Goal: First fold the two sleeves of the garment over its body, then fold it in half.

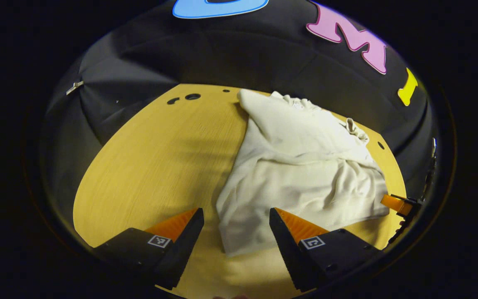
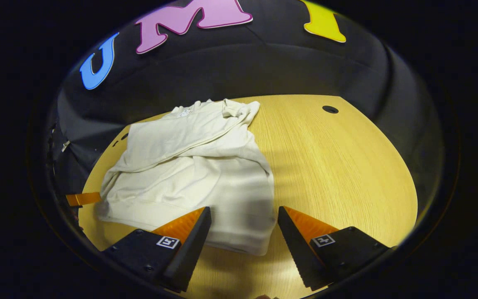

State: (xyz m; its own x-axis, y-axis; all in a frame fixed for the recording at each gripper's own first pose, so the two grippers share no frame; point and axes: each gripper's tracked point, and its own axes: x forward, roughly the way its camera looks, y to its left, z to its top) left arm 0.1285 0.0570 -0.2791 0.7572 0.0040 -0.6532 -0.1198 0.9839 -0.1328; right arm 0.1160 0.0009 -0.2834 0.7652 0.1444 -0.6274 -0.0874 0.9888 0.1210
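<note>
The garment (image 1: 301,174) lies on the desk (image 1: 152,166), both sleeves folded over its body, collar toward the booth wall. In the left gripper view the left tool (image 1: 237,232) hangs released, fingers spread, above the hem's near corner. In the right gripper view the right tool (image 2: 245,230) is likewise released, just over the hem's other corner (image 2: 259,245). Neither tool touches the cloth.

Wooden table (image 1: 152,166), black cloth wall (image 2: 239,70)
</note>
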